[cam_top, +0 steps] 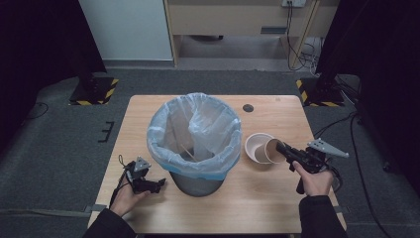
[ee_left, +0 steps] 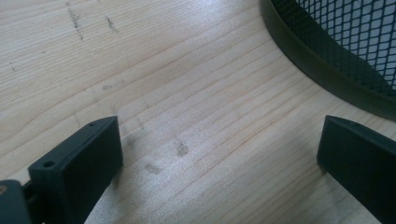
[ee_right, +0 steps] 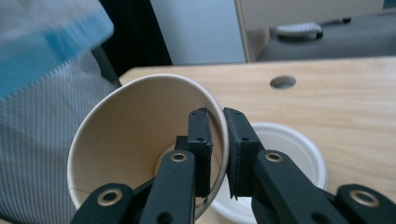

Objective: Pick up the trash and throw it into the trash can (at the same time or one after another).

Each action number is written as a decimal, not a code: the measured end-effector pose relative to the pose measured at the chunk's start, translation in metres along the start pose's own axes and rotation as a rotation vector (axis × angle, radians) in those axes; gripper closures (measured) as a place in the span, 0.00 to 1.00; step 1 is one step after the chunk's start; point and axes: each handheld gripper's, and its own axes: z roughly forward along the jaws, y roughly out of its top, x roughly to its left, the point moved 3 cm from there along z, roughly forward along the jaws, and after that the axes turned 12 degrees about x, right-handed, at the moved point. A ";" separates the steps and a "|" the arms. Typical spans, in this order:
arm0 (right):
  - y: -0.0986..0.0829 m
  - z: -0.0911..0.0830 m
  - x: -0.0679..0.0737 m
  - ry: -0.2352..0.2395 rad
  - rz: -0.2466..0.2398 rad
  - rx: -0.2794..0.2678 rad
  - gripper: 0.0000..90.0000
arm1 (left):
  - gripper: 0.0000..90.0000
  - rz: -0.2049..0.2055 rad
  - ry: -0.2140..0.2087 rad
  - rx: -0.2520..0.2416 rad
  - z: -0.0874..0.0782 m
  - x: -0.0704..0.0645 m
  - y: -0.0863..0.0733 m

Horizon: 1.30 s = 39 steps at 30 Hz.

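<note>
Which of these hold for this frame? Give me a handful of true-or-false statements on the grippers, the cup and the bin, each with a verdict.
1. The right gripper is shut on the rim of a brown paper cup. True.
2. The left gripper holds a cup. False: its jaws stand open over bare wooden table, nothing between them.
3. The mesh waste bin is lined with a plastic bag. True.
4. The held cup is already inside the bin. False: it is beside the bin, over the table.
5. A white bowl sits on the table by the held cup. True.
</note>
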 end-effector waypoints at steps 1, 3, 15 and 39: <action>0.002 -0.003 0.000 -0.001 0.002 -0.013 0.91 | 0.00 0.000 0.000 0.000 0.000 0.000 0.000; 0.005 -0.008 0.000 -0.002 0.005 -0.032 0.91 | 0.00 0.000 0.000 0.000 0.000 0.000 0.000; 0.020 -0.032 -0.001 0.005 0.027 -0.141 0.91 | 0.00 0.000 0.000 0.000 0.000 0.000 0.000; 0.049 -0.072 0.016 0.070 0.014 -0.314 0.91 | 0.00 0.000 0.000 0.000 0.000 0.000 0.000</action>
